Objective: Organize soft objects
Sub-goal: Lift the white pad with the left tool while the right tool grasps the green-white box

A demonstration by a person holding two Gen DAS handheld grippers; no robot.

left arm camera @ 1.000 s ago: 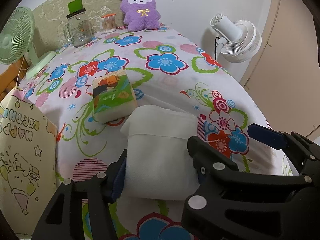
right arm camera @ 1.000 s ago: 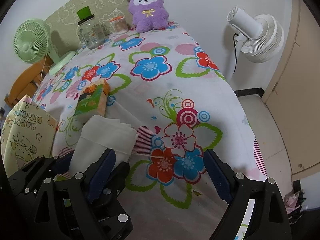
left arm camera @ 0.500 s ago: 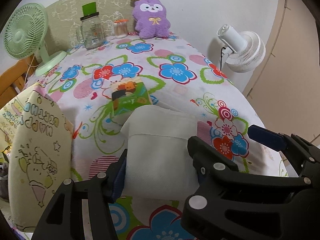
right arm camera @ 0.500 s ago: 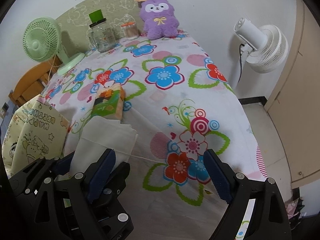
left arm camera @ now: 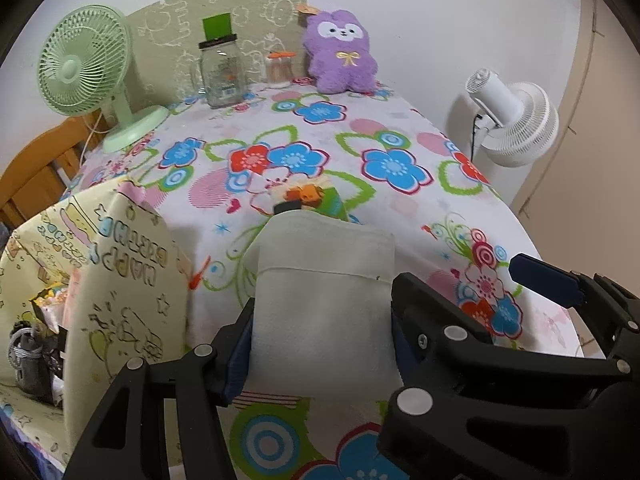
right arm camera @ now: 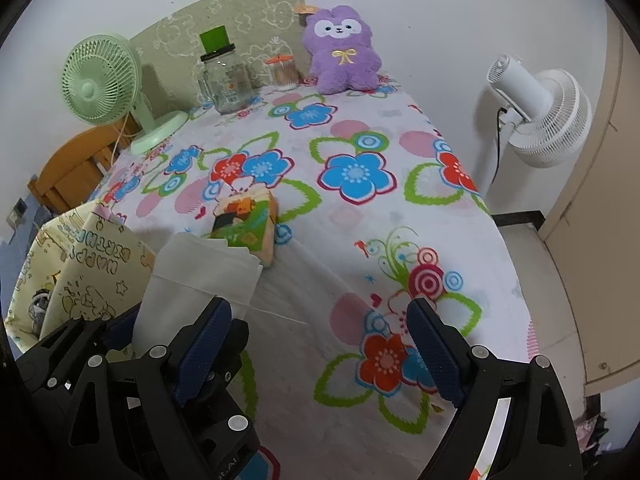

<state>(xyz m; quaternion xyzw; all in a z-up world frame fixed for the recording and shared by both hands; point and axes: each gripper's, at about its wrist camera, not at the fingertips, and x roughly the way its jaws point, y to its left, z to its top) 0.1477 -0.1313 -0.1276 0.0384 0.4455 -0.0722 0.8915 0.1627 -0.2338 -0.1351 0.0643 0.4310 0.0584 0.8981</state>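
My left gripper (left arm camera: 320, 344) is shut on a folded white cloth (left arm camera: 324, 300) and holds it above the near edge of the flowered table. The cloth also shows in the right wrist view (right arm camera: 196, 284), at the lower left. My right gripper (right arm camera: 320, 356) is open and empty over the tablecloth, just right of the cloth. A soft green and orange tissue pack (left arm camera: 308, 198) lies on the table beyond the cloth; it also shows in the right wrist view (right arm camera: 244, 226). A purple plush bunny (left arm camera: 340, 54) sits upright at the far edge.
A yellow "Happy Birthday" paper bag (left arm camera: 120, 280) stands open at the left, holding some items. A green fan (left arm camera: 84, 64), a glass jar (left arm camera: 222, 72) and a small toothpick jar (left arm camera: 280, 70) stand at the back. A white fan (left arm camera: 516, 120) stands beyond the table's right edge.
Both grippers have pulled back and risen from the table, the left one carrying the white cloth. The paper bag now shows more fully at the left.
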